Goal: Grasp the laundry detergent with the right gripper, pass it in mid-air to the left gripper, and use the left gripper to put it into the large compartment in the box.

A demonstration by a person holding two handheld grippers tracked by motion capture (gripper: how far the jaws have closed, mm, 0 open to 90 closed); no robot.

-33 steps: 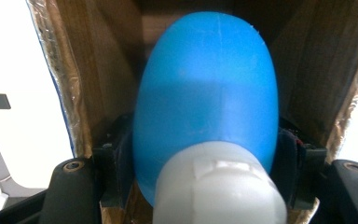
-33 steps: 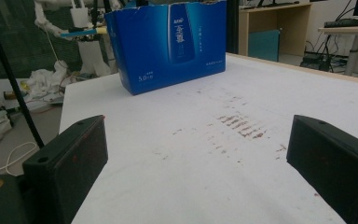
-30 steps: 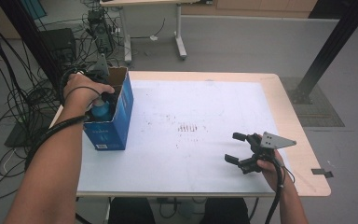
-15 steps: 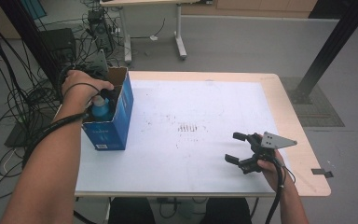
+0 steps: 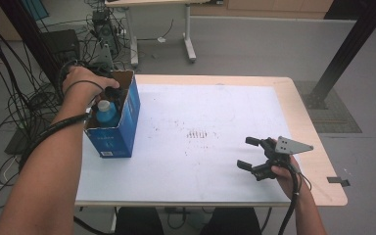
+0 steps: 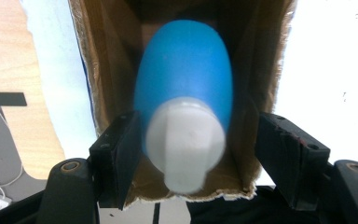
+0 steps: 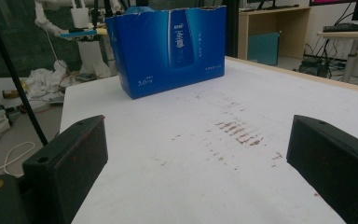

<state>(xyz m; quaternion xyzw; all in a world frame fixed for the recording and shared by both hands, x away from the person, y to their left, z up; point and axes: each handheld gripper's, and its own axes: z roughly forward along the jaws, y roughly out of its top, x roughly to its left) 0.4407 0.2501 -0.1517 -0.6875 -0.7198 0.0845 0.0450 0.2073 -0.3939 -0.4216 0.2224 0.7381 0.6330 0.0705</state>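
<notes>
Opening its jaws, the left gripper (image 6: 186, 154) has released the bottle (image 6: 182, 93).

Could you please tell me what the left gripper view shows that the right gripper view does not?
Left gripper view: the brown inside of an open blue cardboard box, where a blue plastic bottle with a white cap stands between the left gripper's jaws, which have just been opening. Right gripper view: the box's printed outer side, reddish stains, the open right gripper. Both: box and white table cover.
</notes>
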